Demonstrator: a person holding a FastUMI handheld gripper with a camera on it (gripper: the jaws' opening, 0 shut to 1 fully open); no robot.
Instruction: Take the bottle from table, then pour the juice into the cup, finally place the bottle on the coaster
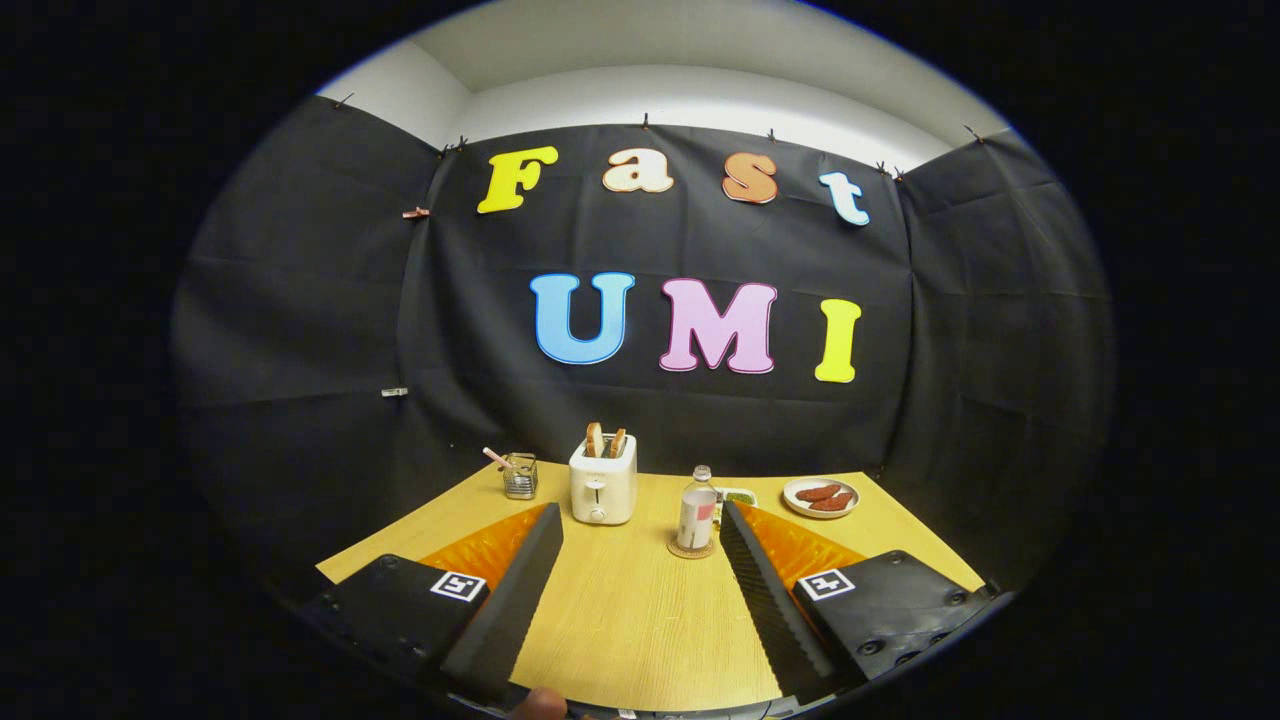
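Observation:
A small clear bottle [697, 512] with a pale label stands upright on a round cork coaster [691, 549], on the wooden table [630, 610]. It is just ahead of the fingers and a little right of the gap's middle, close to the right fingertip. A small glass cup [520, 476] with a straw in it stands beyond the left finger, to the left of the toaster. My gripper [640, 520] is open, its fingers spread wide with only bare table between them.
A white toaster [602, 483] with two slices of toast stands at the back of the table, between cup and bottle. A white plate [821, 497] with reddish food sits at the back right. A small greenish item [737, 495] lies behind the bottle.

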